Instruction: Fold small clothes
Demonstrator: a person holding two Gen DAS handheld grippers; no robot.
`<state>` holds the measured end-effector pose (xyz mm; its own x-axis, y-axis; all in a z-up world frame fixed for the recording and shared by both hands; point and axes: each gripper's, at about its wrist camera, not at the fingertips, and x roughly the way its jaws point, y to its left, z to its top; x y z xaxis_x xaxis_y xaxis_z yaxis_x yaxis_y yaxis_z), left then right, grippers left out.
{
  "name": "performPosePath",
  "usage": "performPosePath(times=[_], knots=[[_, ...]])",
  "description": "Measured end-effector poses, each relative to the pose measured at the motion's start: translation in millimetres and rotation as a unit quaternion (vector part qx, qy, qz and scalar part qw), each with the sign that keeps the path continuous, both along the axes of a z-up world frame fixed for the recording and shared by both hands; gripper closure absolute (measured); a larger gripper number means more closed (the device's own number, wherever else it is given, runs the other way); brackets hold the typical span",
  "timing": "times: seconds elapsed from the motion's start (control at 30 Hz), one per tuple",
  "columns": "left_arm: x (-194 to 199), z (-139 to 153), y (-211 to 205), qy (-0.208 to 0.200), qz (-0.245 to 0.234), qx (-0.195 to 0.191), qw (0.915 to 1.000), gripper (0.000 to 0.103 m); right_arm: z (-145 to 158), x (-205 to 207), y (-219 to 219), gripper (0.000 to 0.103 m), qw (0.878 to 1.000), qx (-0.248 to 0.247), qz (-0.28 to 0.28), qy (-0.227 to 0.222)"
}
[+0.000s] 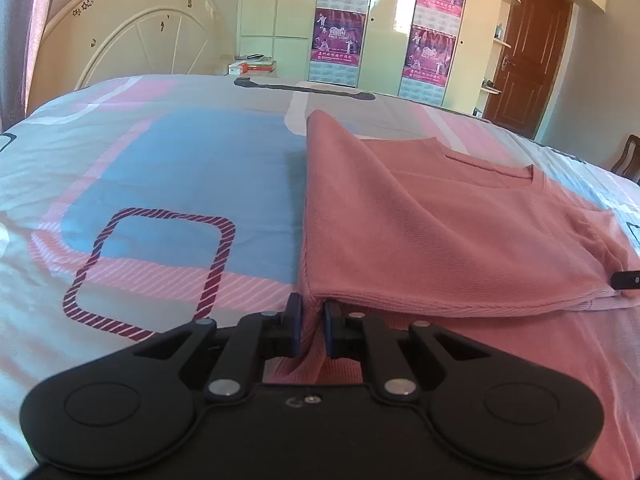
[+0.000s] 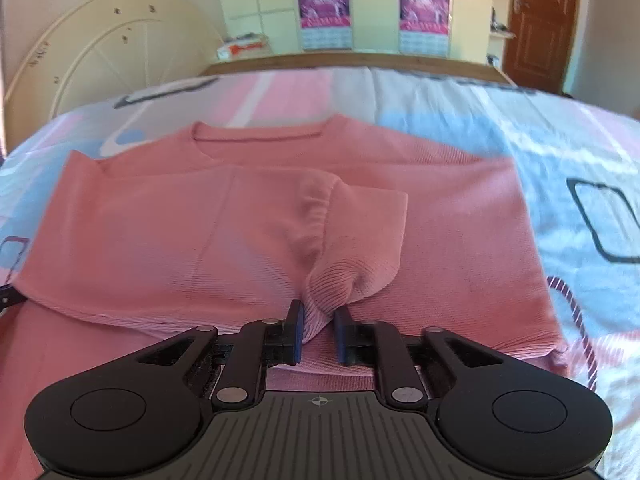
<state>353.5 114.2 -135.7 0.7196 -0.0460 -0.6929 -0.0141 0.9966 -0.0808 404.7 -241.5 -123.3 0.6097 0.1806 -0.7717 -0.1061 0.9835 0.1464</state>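
A pink knit sweater (image 1: 440,232) lies on the bed, its left side folded over the body. My left gripper (image 1: 311,320) is shut on the folded hem corner at the sweater's left edge. In the right wrist view the sweater (image 2: 160,232) lies spread with its neckline (image 2: 260,136) far from me. My right gripper (image 2: 318,328) is shut on the ribbed cuff of the sleeve (image 2: 332,280), which is bunched and lifted over the sweater's middle. A black fingertip of the right gripper (image 1: 626,280) shows at the right edge of the left wrist view.
The bed cover (image 1: 180,184) has pink, blue and grey blocks with striped squares. A white headboard (image 1: 132,28) leans at the far left. Wardrobes with purple posters (image 1: 338,44) and a brown door (image 1: 528,52) stand behind the bed. Books (image 1: 252,66) lie past the far edge.
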Motion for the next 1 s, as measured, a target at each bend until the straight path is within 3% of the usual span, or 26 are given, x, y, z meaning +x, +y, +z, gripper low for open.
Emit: performPosePath(times=[0.03,0.07,0.27,0.3,0.4,0.47,0.5,0.7,0.93,1.0], knots=[[0,1,2,0.001,0.000,-0.001,1.0000,0.093,4,-2,-2,0.049,1.000,0.005,-0.003,-0.010],[-1,3,2,0.001,0.000,-0.001,1.0000,0.093,9,-5,-5,0.036,1.000,0.011,-0.009,-0.024],[-3,18,1,0.012,0.010,0.003,0.9999,0.087,21,12,-15,0.035,0.998,0.014,-0.031,-0.050],[-3,22,0,0.011,0.011,0.005,0.9999,0.080,20,18,-15,0.035,0.998,0.013,-0.036,-0.050],[-4,34,-1,0.008,0.020,0.011,0.9997,0.069,18,31,-20,0.035,0.998,0.019,-0.044,-0.046],[-2,40,-1,0.005,0.024,0.010,0.9996,0.046,18,37,-23,0.035,0.998,0.020,-0.046,-0.045],[0,43,-2,0.003,0.025,0.009,0.9996,0.041,19,40,-23,0.035,0.998,0.019,-0.046,-0.045],[26,50,-7,-0.004,0.017,-0.005,0.9998,0.036,16,57,-22,0.035,0.998,0.017,-0.050,-0.035],[79,27,2,0.016,0.036,-0.025,0.9989,0.038,0,69,-17,0.036,0.998,0.023,-0.054,-0.002],[92,19,6,0.023,0.039,-0.035,0.9984,0.041,-1,69,-12,0.047,0.999,0.023,-0.046,-0.003]])
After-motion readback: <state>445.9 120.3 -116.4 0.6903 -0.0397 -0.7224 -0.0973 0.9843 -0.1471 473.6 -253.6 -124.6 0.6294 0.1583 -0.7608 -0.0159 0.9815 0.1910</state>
